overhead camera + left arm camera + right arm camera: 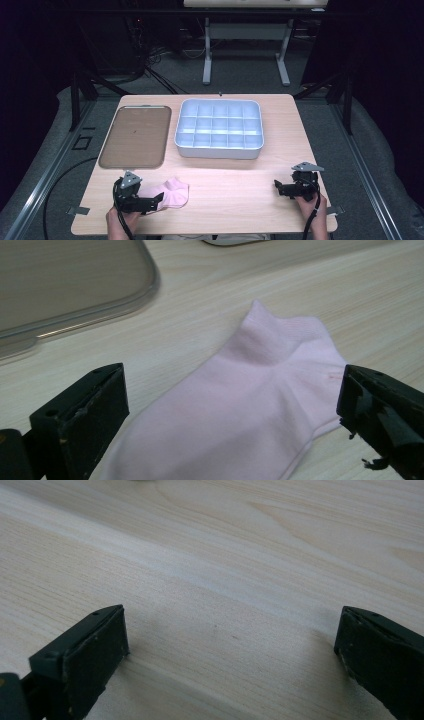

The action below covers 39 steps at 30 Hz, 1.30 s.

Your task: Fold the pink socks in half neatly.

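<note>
A pink ankle sock (245, 405) is lying flat on the counter (235, 200) between the wide-open jaws of the left gripper (150, 202) — soft, light and limp, it is probably best pinched at the cuff — while the right gripper (281, 188) is being held open over bare wood.

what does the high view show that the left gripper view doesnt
High view alone: the white divided bin with its compartments, the right gripper over bare table, both hands. Left gripper view alone: the sock's ribbed cuff and a faint pink mark, seen close between the open jaws. Both: the pink sock, the clear lid, the wooden table.
</note>
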Each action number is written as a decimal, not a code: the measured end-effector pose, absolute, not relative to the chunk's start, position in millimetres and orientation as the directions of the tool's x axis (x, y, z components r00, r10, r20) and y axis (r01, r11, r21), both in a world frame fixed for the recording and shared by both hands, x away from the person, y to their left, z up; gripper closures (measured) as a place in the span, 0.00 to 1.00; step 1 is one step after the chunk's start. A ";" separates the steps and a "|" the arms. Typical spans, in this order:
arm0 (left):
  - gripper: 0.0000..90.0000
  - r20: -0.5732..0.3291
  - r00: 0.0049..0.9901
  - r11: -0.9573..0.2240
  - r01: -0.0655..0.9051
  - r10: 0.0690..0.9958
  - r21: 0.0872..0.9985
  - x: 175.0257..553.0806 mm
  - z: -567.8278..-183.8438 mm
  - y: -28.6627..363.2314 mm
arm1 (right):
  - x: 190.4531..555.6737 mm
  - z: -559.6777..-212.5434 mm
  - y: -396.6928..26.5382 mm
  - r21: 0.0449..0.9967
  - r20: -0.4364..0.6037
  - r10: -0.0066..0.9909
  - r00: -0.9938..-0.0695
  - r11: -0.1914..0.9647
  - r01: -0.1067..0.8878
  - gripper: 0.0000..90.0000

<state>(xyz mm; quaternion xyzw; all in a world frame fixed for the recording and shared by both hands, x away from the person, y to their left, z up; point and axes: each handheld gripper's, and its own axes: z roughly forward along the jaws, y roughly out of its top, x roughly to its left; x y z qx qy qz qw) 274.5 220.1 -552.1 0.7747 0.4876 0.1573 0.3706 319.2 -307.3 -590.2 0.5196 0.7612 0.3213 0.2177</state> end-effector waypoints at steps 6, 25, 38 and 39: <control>0.05 -0.121 0.499 -0.279 0.651 0.858 0.706 275.2 -557.5 203.5 | 319.3 -590.2 -307.3 0.715 0.003 0.931 -0.366 0.254 0.651 0.00; 0.41 -0.040 0.526 -0.391 0.678 0.849 0.623 277.5 -570.6 180.4 | 319.2 -590.2 -307.2 0.716 0.001 0.931 -0.365 0.254 0.650 0.00; 0.59 -0.002 0.530 -0.414 0.666 0.848 0.620 277.2 -569.5 182.4 | 319.1 -590.2 -307.2 0.715 0.002 0.931 -0.364 0.253 0.652 0.00; 0.61 -0.001 0.531 -0.416 0.665 0.848 0.621 277.4 -569.4 182.6 | 319.2 -590.2 -307.2 0.716 0.001 0.931 -0.365 0.254 0.651 0.00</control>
